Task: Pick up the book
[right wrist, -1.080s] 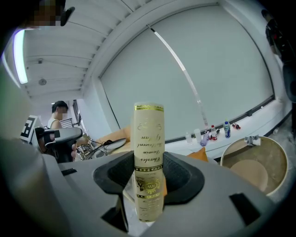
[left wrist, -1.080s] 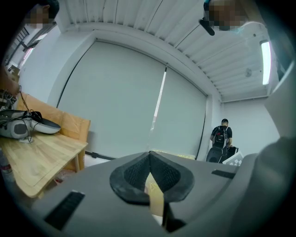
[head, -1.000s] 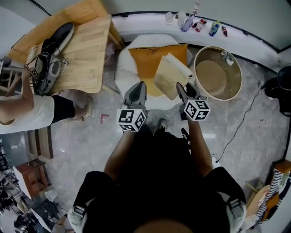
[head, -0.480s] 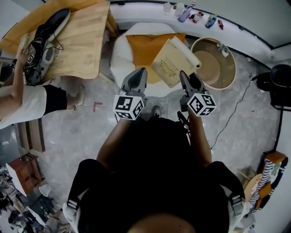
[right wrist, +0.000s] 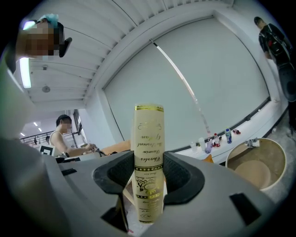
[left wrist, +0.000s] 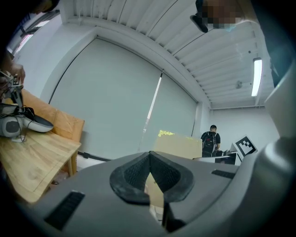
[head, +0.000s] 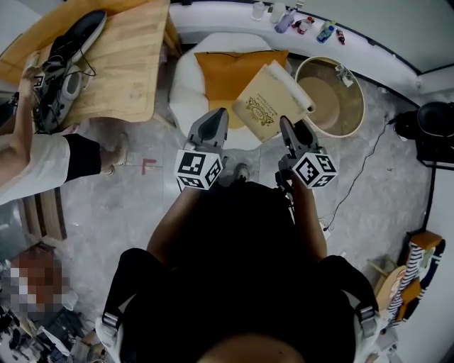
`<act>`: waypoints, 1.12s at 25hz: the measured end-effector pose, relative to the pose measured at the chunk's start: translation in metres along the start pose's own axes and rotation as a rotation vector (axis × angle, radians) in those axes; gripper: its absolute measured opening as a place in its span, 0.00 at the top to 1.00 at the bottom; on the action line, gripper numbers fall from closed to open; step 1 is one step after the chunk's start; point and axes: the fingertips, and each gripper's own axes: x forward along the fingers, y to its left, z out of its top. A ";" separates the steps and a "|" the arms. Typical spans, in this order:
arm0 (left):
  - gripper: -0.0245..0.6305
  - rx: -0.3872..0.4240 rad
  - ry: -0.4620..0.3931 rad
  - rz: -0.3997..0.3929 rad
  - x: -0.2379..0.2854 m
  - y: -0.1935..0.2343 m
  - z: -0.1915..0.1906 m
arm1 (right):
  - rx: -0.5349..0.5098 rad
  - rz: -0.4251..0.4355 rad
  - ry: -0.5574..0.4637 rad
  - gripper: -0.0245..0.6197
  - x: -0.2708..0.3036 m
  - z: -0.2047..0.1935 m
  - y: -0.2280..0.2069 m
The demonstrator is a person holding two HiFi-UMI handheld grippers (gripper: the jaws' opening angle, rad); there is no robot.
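Note:
The book [head: 273, 99] is cream with a gold emblem and hangs in the air over the orange cushion [head: 223, 67]. My right gripper [head: 287, 131] is shut on its near edge. In the right gripper view its gold-printed spine [right wrist: 149, 139] stands upright, pinched between the two pads [right wrist: 178, 173]. My left gripper [head: 213, 127] floats left of the book, apart from it, jaws shut on nothing. In the left gripper view the pads [left wrist: 134, 171] meet, and the book's cover [left wrist: 180, 146] shows beyond them.
The cushion lies on a white round seat [head: 186, 92]. A round beige tub [head: 333, 96] stands to the right, a wooden table [head: 128, 64] with shoes [head: 60, 74] to the left. Small bottles [head: 298, 21] line the far ledge. A person [head: 35, 163] stands at the table.
My right gripper has risen with the book, whose far end has come up off the cushion. The left gripper has drifted slightly forward, still shut.

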 end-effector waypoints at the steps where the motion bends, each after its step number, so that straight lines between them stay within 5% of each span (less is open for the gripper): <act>1: 0.96 -0.001 0.003 -0.002 -0.001 0.002 -0.002 | -0.001 -0.002 0.001 0.65 0.001 -0.001 0.002; 28: 0.96 0.001 0.023 -0.022 -0.005 0.014 -0.010 | 0.005 -0.015 -0.015 0.65 0.002 -0.003 0.004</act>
